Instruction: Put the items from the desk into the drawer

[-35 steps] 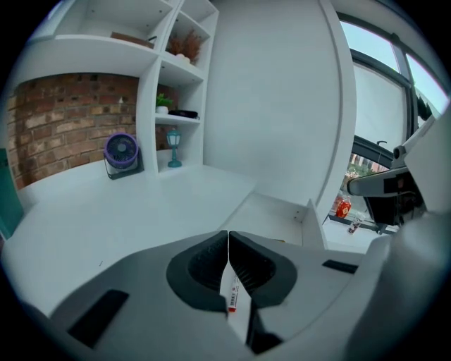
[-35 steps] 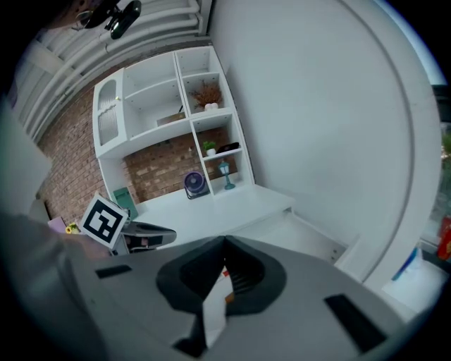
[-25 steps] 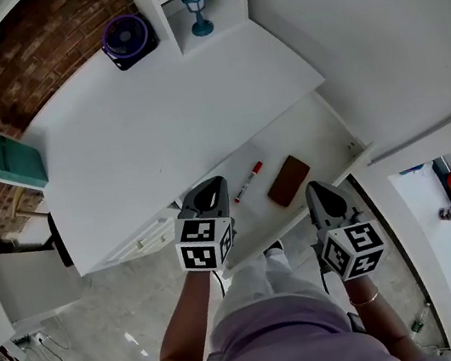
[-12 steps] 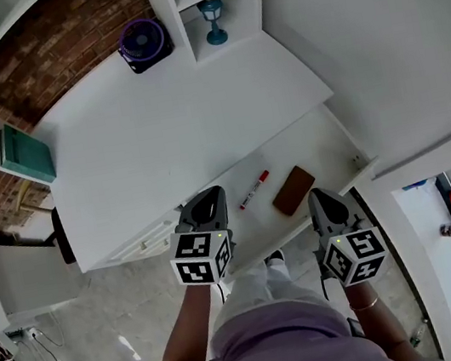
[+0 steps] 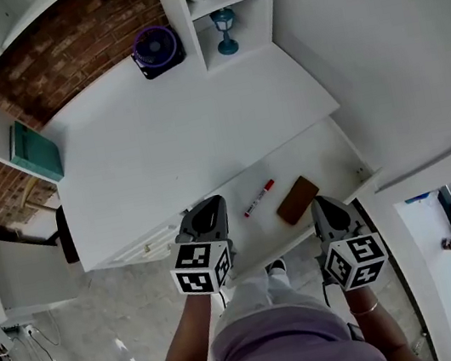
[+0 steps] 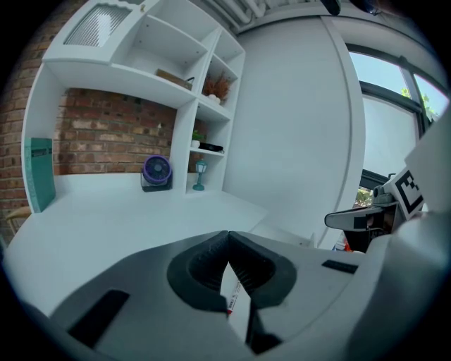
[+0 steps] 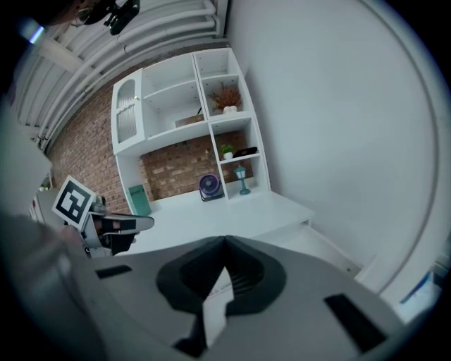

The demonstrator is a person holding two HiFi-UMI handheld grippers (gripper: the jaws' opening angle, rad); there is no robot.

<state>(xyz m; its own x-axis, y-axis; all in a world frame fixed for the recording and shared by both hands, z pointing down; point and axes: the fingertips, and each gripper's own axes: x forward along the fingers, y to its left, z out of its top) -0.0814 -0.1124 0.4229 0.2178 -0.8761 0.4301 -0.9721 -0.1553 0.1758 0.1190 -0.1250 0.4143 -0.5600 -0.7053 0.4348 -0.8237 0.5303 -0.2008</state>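
Observation:
The open white drawer (image 5: pixel 329 153) juts from the desk's (image 5: pixel 174 132) front edge. In it lie a red-capped marker (image 5: pixel 258 198) and a flat brown case (image 5: pixel 297 200), side by side. My left gripper (image 5: pixel 206 208) hovers at the drawer's near left corner, shut and holding nothing. In the left gripper view its jaws (image 6: pixel 227 237) meet at the tips, and the marker (image 6: pixel 232 295) shows below them. My right gripper (image 5: pixel 323 202) hangs near the drawer's front right, just beside the brown case, also shut and empty. Its jaws (image 7: pixel 225 243) meet in the right gripper view.
A purple fan (image 5: pixel 156 49) stands at the desk's back. A small blue lamp (image 5: pixel 224 28) sits in the white shelf unit (image 5: pixel 180 19) beside it. A teal box (image 5: pixel 33 152) leans at the desk's left end. The white wall (image 5: pixel 391 42) runs along the right.
The head view has shifted, so the desk sits lower in the picture. My left gripper has drawn slightly back and up from the drawer. The marker, brown case and right gripper stay put.

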